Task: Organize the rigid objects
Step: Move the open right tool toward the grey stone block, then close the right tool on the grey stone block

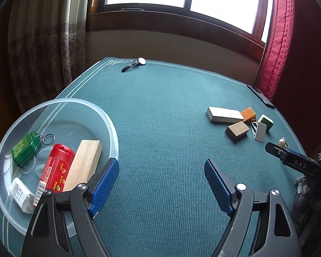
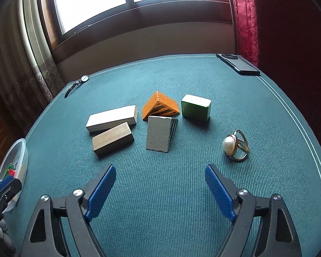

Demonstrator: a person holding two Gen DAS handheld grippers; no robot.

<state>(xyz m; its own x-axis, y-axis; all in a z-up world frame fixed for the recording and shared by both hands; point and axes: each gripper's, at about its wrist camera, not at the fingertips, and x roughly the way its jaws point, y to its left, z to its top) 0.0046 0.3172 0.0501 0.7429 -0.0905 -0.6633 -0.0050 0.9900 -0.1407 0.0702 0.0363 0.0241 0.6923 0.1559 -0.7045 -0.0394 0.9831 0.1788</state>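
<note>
A clear plastic bowl (image 1: 111, 132) at the table's left holds a green tin (image 1: 25, 150), a red bottle (image 1: 57, 171), a wooden block (image 1: 83, 167) and a white packet (image 1: 21, 192). My left gripper (image 1: 161, 169) stands open and empty just right of the bowl. Ahead of my open, empty right gripper (image 2: 160, 173) lie a white block (image 2: 111, 117), a brown wooden block (image 2: 112, 138), a grey wedge (image 2: 159, 135), an orange wedge (image 2: 160, 106), a green-and-white tile (image 2: 195, 107) and a pearl ring (image 2: 235, 145). That cluster (image 1: 237, 122) also shows at the right of the left wrist view.
A wristwatch (image 1: 134, 63) lies at the table's far edge. A black phone (image 2: 238, 63) rests at the far right corner. The green table cloth (image 1: 160, 117) spreads between bowl and cluster. Curtains, a window wall and a red quilted hanging (image 1: 278, 32) surround the table.
</note>
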